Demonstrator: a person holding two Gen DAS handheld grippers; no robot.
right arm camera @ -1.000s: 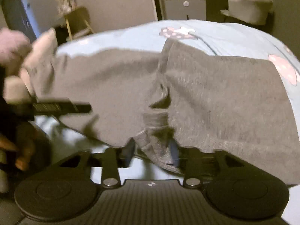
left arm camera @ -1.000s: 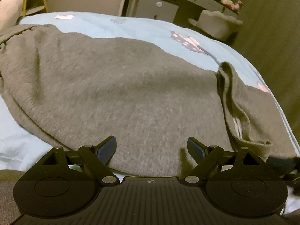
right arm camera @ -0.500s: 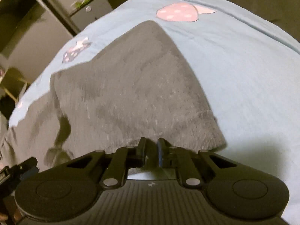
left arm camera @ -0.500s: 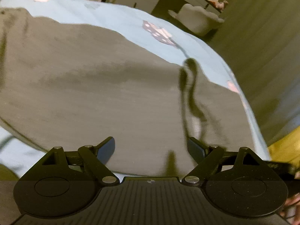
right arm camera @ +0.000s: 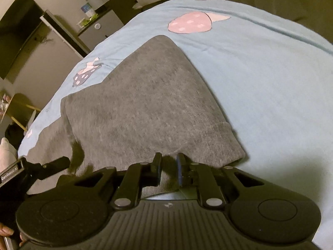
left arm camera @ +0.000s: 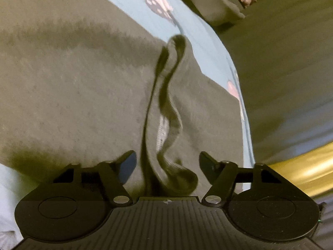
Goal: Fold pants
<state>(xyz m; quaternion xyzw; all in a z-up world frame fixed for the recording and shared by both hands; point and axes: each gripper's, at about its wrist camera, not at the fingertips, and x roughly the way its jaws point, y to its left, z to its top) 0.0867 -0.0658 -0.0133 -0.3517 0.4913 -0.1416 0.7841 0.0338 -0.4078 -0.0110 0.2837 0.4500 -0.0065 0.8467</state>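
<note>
We see the grey pants [right arm camera: 145, 108] spread flat on a bed covered with a light blue sheet [right arm camera: 260, 87] printed with pink and dark mushroom shapes. In the right wrist view, one ribbed end of the pants lies nearest us, its hem running along the near edge of the fabric, and the right gripper [right arm camera: 169, 167] sits right at that hem with its jaws almost together; a thin layer of the grey cloth lies between them and they are easing slightly apart, though we read them as pinching the hem. At the left edge of the same view the left gripper [right arm camera: 52, 165] reaches in over the pants, with part of a hand [right arm camera: 6, 232] below it. In the left wrist view, the left gripper [left arm camera: 167, 162] hovers low over the pants [left arm camera: 72, 95], its jaws standing apart and closing; a raised, wavy fold of grey cloth with a pale strip of stitching runs from far to near and ends between the fingers, but the pads do not press on it. Beyond the bed on the far side we make out a pale upholstered seat [left arm camera: 216, 8], a low cabinet [right arm camera: 100, 27] and a dark screen [right arm camera: 18, 33] on the wall.
</note>
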